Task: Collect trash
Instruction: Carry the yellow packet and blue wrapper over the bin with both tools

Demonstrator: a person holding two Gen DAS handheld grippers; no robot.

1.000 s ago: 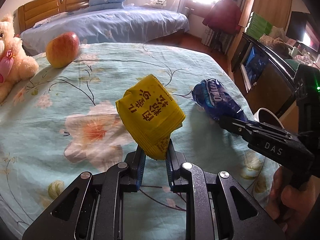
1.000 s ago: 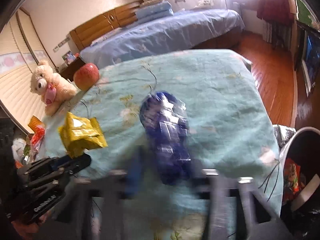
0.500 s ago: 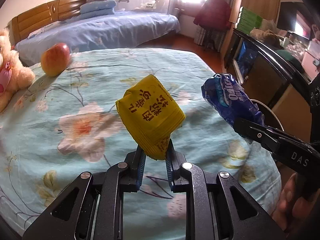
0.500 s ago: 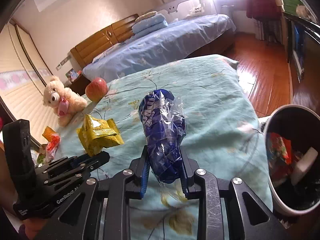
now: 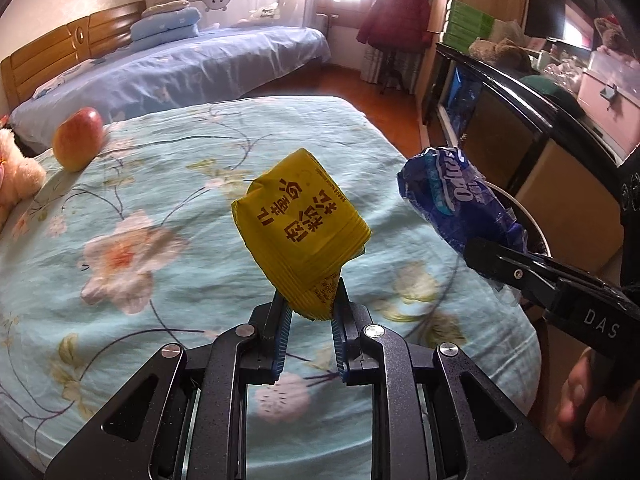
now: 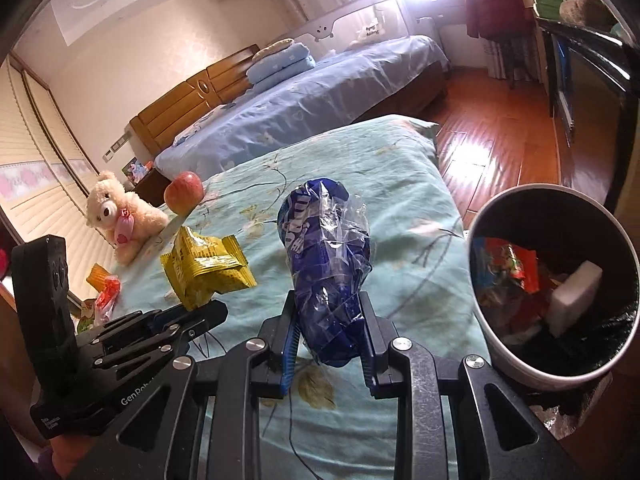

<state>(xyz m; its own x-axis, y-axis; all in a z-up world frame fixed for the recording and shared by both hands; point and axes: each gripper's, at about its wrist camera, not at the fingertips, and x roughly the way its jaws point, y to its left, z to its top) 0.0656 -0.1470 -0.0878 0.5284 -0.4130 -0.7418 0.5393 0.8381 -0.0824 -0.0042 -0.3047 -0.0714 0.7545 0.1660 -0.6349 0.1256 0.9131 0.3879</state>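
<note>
Yellow packet [image 5: 300, 232] pinched in left gripper [image 5: 310, 312]; right gripper [image 6: 328, 340] clasps blue wrapper [image 6: 326, 268].

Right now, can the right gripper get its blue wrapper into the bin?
Probably yes. The right gripper is shut on the blue wrapper, and the bin stands just to its right beside the bed, mouth open. Nothing lies between them; the trash inside leaves room.
</note>
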